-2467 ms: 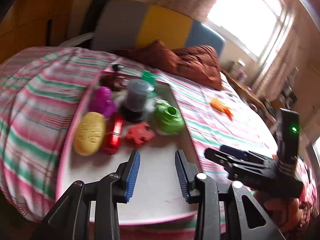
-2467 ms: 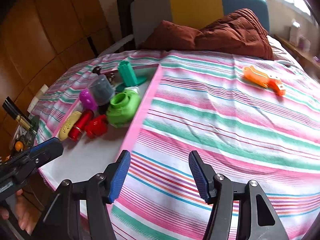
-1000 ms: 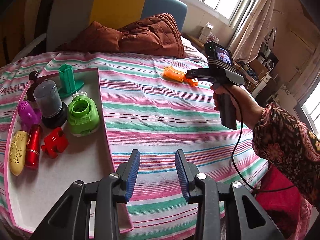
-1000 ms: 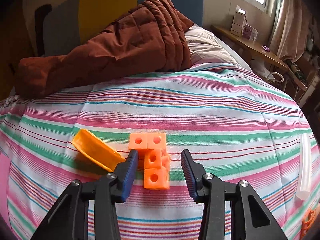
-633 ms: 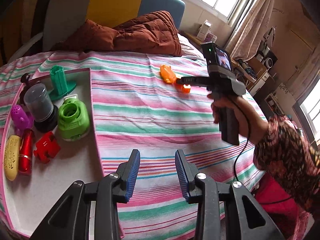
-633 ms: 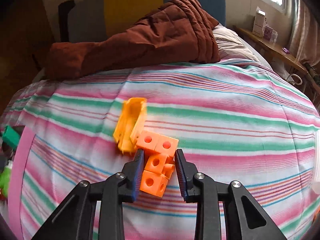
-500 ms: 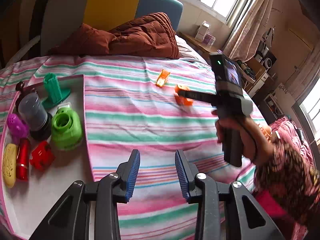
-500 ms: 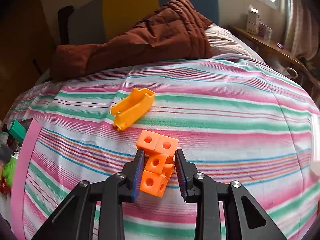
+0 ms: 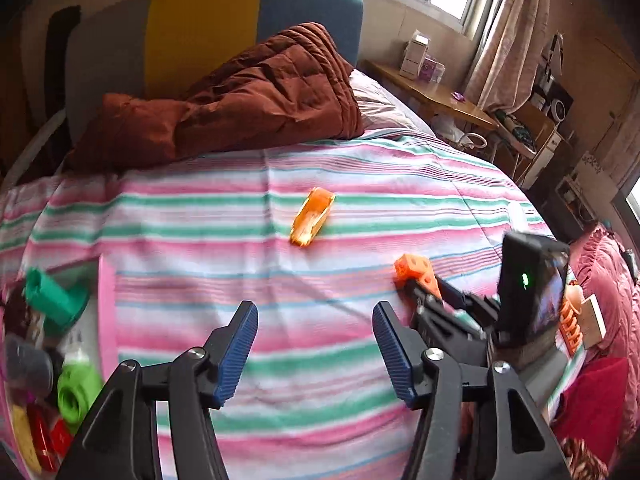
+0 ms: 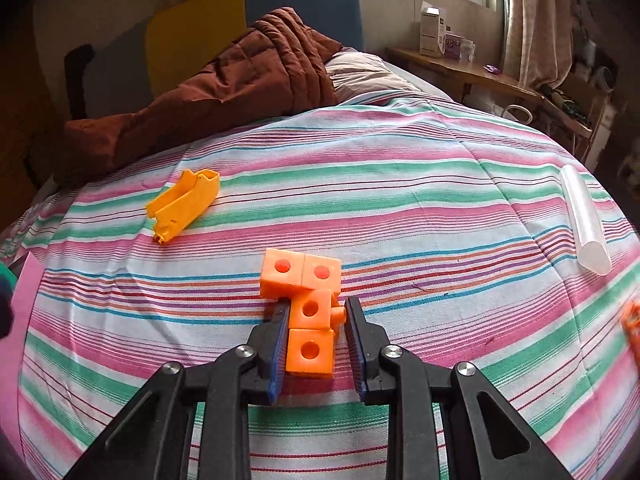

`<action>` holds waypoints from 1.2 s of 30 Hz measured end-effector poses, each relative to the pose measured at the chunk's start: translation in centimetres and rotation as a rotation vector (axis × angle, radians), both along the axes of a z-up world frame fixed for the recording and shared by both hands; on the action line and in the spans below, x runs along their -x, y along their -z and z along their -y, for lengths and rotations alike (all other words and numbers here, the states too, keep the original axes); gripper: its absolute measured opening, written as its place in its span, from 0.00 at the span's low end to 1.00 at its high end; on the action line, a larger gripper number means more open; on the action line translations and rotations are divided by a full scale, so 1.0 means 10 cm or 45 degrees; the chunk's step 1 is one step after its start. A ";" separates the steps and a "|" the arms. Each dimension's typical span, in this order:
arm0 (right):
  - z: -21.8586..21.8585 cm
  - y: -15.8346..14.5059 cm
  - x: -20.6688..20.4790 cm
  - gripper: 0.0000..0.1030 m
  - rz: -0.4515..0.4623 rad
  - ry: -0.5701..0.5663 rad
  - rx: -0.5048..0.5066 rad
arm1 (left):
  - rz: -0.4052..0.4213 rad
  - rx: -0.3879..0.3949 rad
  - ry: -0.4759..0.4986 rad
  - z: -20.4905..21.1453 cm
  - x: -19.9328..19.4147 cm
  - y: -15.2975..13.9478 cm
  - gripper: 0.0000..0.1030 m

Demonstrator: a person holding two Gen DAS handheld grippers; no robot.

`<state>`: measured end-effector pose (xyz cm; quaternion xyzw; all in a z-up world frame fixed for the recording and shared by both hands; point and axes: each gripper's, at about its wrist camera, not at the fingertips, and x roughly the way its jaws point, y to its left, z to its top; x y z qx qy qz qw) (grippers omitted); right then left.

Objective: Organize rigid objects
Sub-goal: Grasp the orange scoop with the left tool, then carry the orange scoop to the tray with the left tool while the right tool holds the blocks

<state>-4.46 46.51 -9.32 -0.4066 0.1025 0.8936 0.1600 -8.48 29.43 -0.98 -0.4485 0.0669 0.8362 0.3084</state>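
An orange piece made of joined cubes (image 10: pixel 301 274) is between the pads of my right gripper (image 10: pixel 318 308), whose jaws are closing tight on it just above the striped bedspread. In the left wrist view the same cube piece (image 9: pixel 414 270) shows at the tip of the right gripper (image 9: pixel 416 286), low on the right. My left gripper (image 9: pixel 313 312) hangs over the bedspread with its jaws opening wide and nothing between them. A yellow-orange channel-shaped piece (image 9: pixel 312 218) lies loose on the bed beyond it, and the same channel-shaped piece (image 10: pixel 186 202) lies left of the cubes.
A pink-rimmed tray (image 9: pixel 106 300) at the left edge holds a green part (image 9: pixel 74 394), a teal part (image 9: pixel 54 298) and several more. A clear tube (image 10: pixel 584 224) lies on the right. A brown quilt (image 9: pixel 240 96) is heaped at the headboard. An orange comb-like item (image 9: pixel 570 320) lies at the right edge.
My right gripper shut on the orange cube piece and carried it away from the yellow-orange piece. My left gripper swung right, leaving the tray at the edge, and its jaws spread wide.
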 end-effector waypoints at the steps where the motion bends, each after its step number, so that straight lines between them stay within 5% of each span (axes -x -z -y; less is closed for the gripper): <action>1: 0.00 0.00 -0.01 0.25 -0.003 0.000 -0.002 | -0.018 0.018 0.019 -0.08 0.05 0.01 0.61; 6: 0.00 0.00 -0.03 0.25 -0.020 0.004 -0.001 | -0.158 0.182 0.109 -0.57 0.35 0.15 0.63; 11: 0.00 0.01 -0.04 0.25 -0.027 0.015 -0.012 | -0.097 0.245 0.090 -0.79 0.73 0.44 0.63; 15: 0.01 0.01 -0.05 0.25 -0.033 0.017 -0.012 | -0.162 0.340 0.132 -0.94 0.78 0.58 0.63; 22: 0.01 0.02 -0.04 0.25 -0.039 0.020 -0.021 | -0.070 0.240 0.078 -0.92 0.91 0.72 0.60; 24: 0.01 0.02 -0.04 0.25 -0.041 0.021 -0.021 | -0.052 0.199 0.077 -0.90 0.94 0.75 0.35; 27: 0.01 0.02 -0.04 0.25 -0.041 0.022 -0.031 | -0.064 0.193 0.051 -0.87 0.94 0.78 0.25; 36: 0.07 0.03 -0.03 0.25 -0.025 0.030 -0.086 | -0.022 0.089 -0.047 -0.50 0.66 0.69 0.25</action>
